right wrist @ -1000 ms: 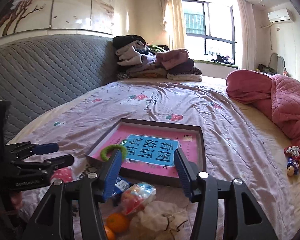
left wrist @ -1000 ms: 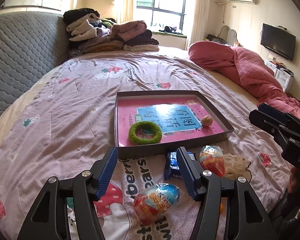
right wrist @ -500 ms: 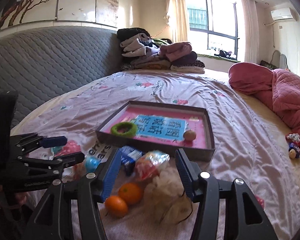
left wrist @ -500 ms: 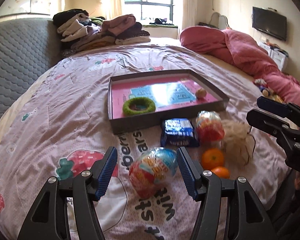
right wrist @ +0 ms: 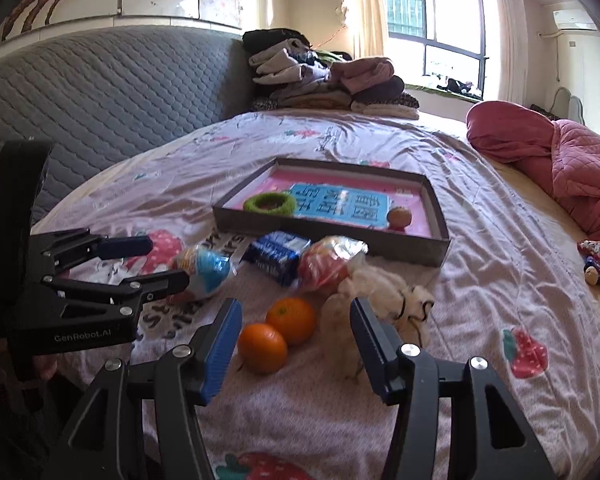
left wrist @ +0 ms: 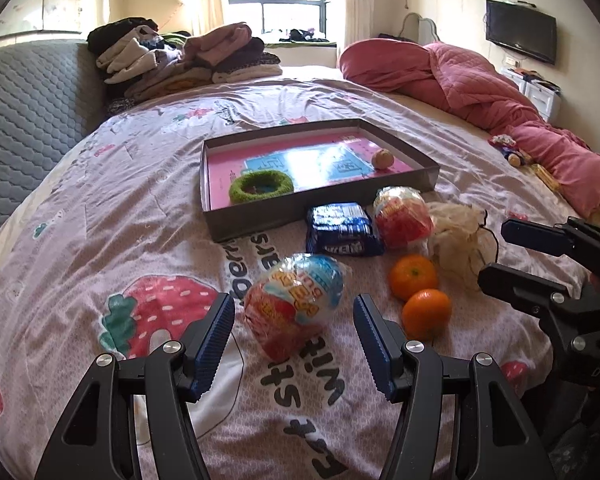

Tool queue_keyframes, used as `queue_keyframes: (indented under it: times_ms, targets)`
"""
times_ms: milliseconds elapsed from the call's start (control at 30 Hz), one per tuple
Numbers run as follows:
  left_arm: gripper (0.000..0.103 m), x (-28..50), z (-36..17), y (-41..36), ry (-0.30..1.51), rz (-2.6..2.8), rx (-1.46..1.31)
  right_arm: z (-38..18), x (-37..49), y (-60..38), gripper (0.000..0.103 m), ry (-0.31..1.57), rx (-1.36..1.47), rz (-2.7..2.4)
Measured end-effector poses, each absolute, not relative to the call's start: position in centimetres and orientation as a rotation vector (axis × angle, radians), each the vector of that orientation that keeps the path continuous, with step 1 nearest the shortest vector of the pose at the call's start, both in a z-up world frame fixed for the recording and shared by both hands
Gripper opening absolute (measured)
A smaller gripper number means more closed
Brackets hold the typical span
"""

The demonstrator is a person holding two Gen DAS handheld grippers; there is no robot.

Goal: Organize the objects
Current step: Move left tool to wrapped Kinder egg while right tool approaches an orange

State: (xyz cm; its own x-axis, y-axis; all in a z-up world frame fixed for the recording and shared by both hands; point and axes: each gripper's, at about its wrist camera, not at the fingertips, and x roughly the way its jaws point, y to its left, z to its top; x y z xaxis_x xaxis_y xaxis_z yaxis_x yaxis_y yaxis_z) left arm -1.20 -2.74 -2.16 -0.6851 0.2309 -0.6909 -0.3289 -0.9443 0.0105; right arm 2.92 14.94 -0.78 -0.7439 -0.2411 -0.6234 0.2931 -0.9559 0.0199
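Two oranges (right wrist: pixel 276 332) lie on the bedsheet (right wrist: pixel 480 288) before my right gripper (right wrist: pixel 294 344), whose jaws stand apart and empty. My left gripper (left wrist: pixel 294 338), likewise parted, frames a wrapped toy egg (left wrist: pixel 294 306) without touching it, near the tray (left wrist: pixel 260 222).

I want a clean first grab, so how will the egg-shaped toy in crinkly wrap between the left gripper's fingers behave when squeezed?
The egg toy is rounded, so it may roll on the soft bedsheet. Its glossy wrap looks slippery and could crinkle or slide under the pads. It is probably light.
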Motion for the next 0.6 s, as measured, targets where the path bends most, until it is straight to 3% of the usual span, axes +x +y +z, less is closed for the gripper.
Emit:
queue_keyframes:
  times_ms: [600]
  targets:
    - [0.063,-1.5,-4.2,-3.2,0.205,2.587,-1.091,-3.5,2.8,13.4,0.056,0.084,1.067,-2.616]
